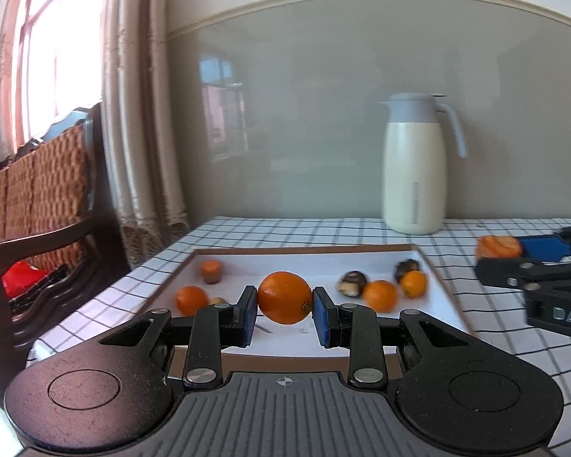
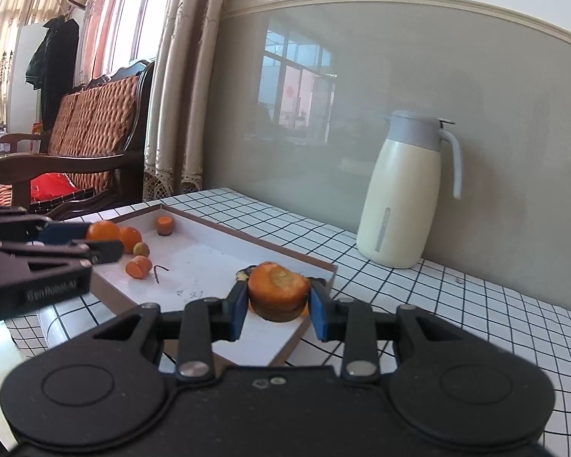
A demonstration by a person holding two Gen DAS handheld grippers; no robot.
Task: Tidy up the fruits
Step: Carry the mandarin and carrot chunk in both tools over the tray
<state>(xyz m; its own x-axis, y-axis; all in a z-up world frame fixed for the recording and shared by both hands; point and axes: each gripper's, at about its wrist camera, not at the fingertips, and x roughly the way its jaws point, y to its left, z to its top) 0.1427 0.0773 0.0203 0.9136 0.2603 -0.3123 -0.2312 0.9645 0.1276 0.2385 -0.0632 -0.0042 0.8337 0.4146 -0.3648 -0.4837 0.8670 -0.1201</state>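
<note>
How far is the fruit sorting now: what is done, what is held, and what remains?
Done: no finished grouping is visible; fruits lie scattered in the tray. In hand: the left gripper is shut on a whole orange, and the right gripper is shut on a cut orange piece, both above the tray. Left: two small oranges, another orange, a cut piece and dark fruits.

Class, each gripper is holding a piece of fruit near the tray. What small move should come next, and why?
Probably lower the left gripper, shut on the orange, toward the bare tray floor just below it, then release. The right gripper also grips a cut orange piece, so neither is free.
</note>
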